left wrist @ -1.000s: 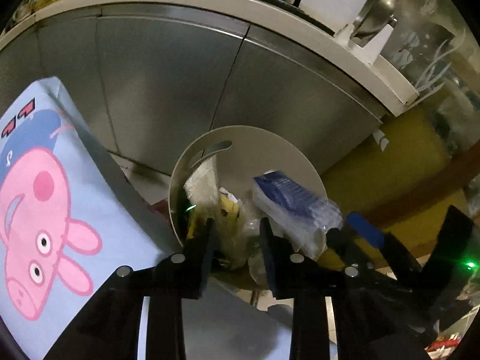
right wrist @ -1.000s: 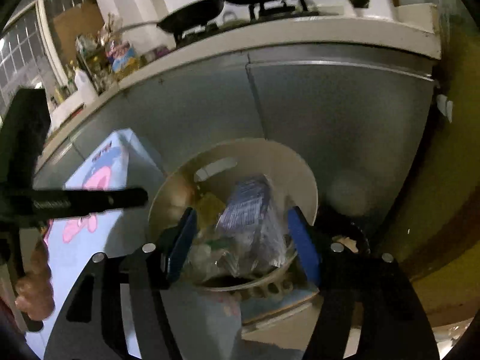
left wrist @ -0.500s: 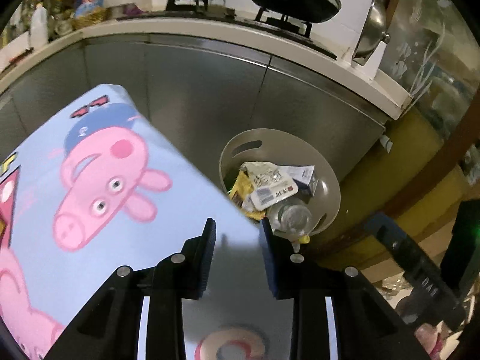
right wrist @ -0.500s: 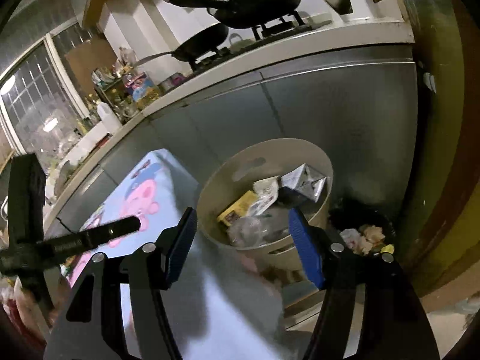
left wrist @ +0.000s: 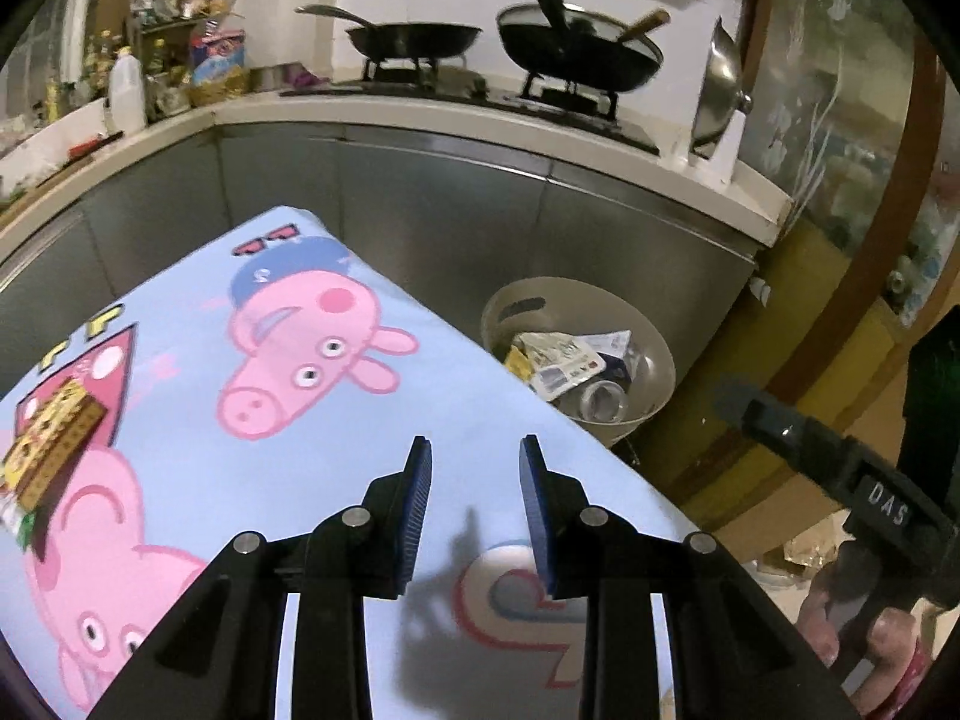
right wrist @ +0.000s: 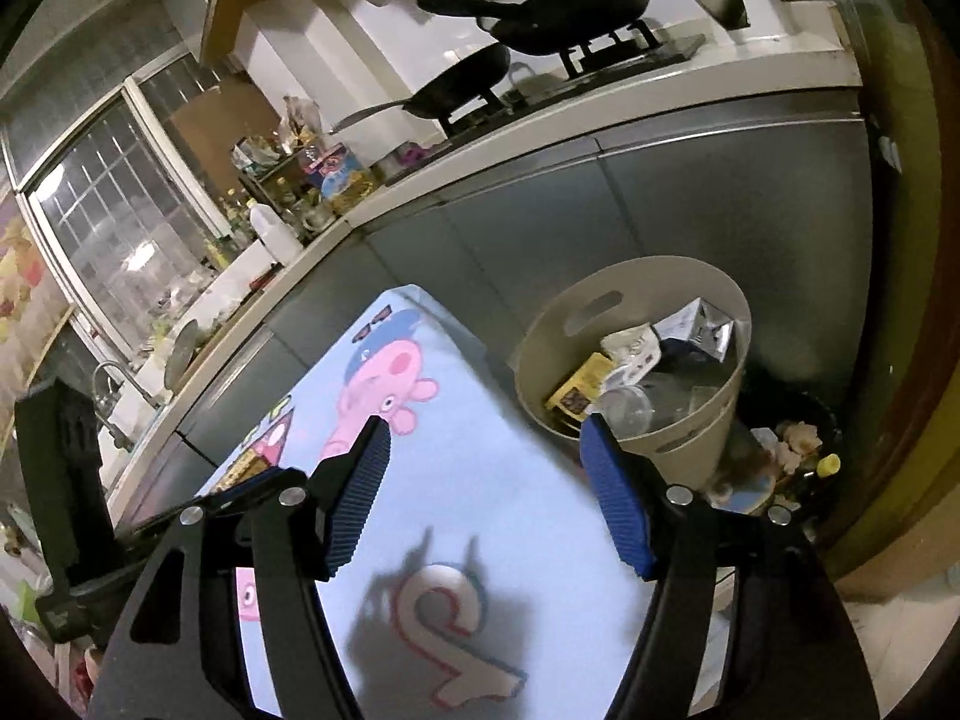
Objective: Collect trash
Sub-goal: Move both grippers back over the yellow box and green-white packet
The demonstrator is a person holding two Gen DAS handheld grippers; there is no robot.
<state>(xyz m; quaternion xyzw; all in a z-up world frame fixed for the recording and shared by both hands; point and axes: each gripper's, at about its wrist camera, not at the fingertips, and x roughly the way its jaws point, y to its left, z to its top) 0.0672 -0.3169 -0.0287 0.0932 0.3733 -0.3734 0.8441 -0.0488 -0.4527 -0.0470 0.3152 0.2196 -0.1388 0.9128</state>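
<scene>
A beige round bin (left wrist: 651, 360) stands on the floor past the table's far corner, against the steel cabinets. In it lie a white labelled wrapper (left wrist: 564, 366), a clear bottle (left wrist: 600, 399) and a yellow packet (right wrist: 576, 390), with a silver pouch (right wrist: 696, 324) on top. My left gripper (left wrist: 474, 480) hovers open over the cartoon-pig tablecloth (left wrist: 300, 420) with nothing between its blue pads. My right gripper (right wrist: 486, 480) hangs over the same cloth, short of the bin (right wrist: 690, 444). Its jaws are opening, with nothing between them.
A counter with two black pans (left wrist: 414, 39) on a stove runs behind the bin. A dark pail of scraps (right wrist: 792, 438) sits right of the bin. A brown door frame (left wrist: 840, 330) bounds the right side. The person's hand (left wrist: 870, 642) shows at lower right.
Both grippers have drawn back and up from the bin to over the tablecloth. The blue-and-silver pouch seen between the right fingers earlier now lies in the bin.
</scene>
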